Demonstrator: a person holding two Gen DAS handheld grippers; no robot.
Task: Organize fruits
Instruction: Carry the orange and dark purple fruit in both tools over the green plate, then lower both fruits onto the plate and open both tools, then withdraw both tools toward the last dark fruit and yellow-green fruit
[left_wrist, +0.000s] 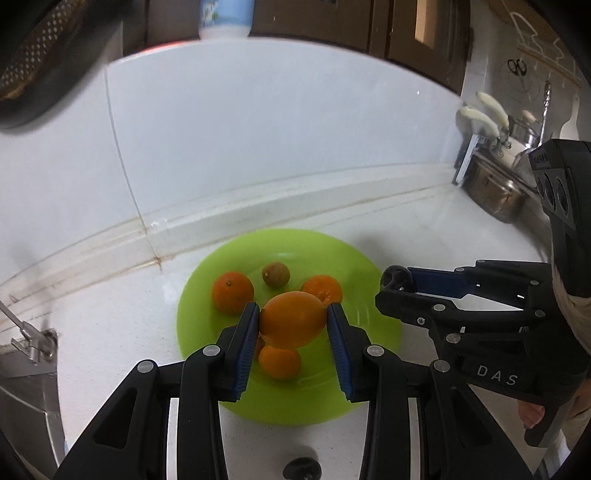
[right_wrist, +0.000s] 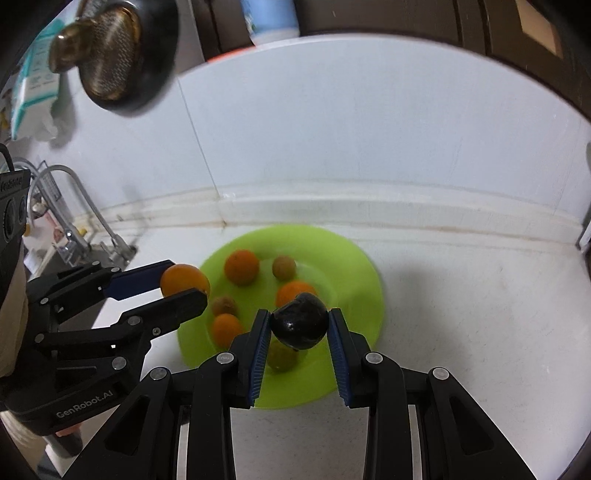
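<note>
White counter (left_wrist: 424, 229) fills the frame, green plate (left_wrist: 373, 291) at lower centre; your left gripper (left_wrist: 292, 323) clamps an orange (left_wrist: 291, 319) above it, your right gripper (right_wrist: 299, 326) a dark fruit (right_wrist: 300, 320).

Even, soft indoor light is filling both wrist views; no single lamp is showing. The white glossy wall tiles (left_wrist: 258, 140) are reading bright with a faint bluish cast and mild sheen. Fisheye distortion is bowing the white backsplash ledge (left_wrist: 295, 199) into an arc, and dark vignetting is closing off the corners. Motion blur is smearing the far rim of the round lime-green plastic plate (right_wrist: 354, 258) and softening the small orange citrus fruits on it (right_wrist: 242, 266). A soft grey shadow is falling on the white speckled countertop (right_wrist: 461, 295) just right of the plate. The dark perforated round object (right_wrist: 110, 55) at far left is blurring heavily.
</note>
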